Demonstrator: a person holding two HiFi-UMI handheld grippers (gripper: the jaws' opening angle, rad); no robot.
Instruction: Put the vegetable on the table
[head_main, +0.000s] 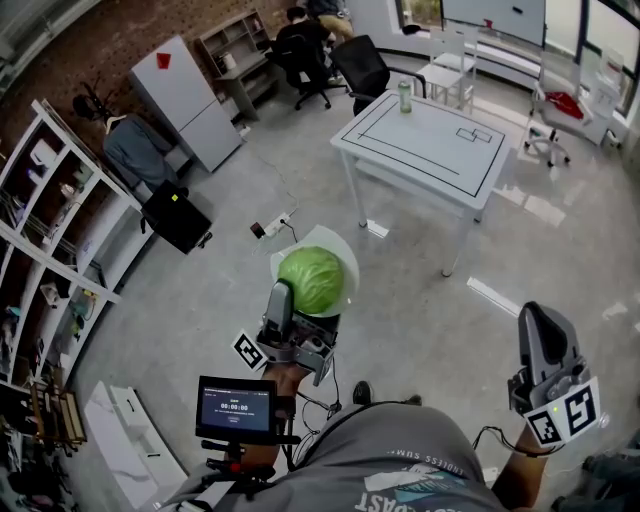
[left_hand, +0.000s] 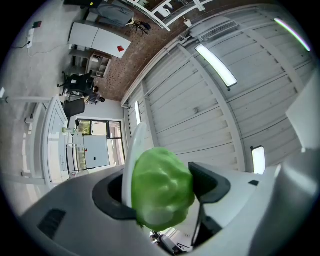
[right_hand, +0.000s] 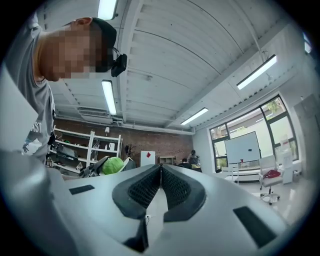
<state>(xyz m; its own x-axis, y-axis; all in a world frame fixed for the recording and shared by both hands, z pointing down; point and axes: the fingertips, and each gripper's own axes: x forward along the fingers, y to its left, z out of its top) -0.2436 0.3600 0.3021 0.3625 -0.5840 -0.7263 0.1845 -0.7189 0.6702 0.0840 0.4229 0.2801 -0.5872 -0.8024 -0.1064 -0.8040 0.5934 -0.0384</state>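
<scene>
A round green cabbage (head_main: 311, 280) sits between the jaws of my left gripper (head_main: 306, 300), pressed against a white plate (head_main: 340, 248) that stands on edge behind it. In the left gripper view the cabbage (left_hand: 162, 190) fills the gap, with the plate (left_hand: 132, 155) on its left side. My left gripper (left_hand: 161, 189) is shut on both and held above the floor. My right gripper (head_main: 541, 322) is at the lower right, shut and empty, pointing upward (right_hand: 160, 172). The white table (head_main: 385, 155) with black tape lines stands farther ahead.
A green can (head_main: 405, 96) stands on the table's far edge. Shelves (head_main: 45, 240) line the left wall, with a black bag (head_main: 177, 217) and a power strip (head_main: 272, 226) on the floor. Office chairs (head_main: 362, 66) and white chairs (head_main: 450, 60) stand beyond the table.
</scene>
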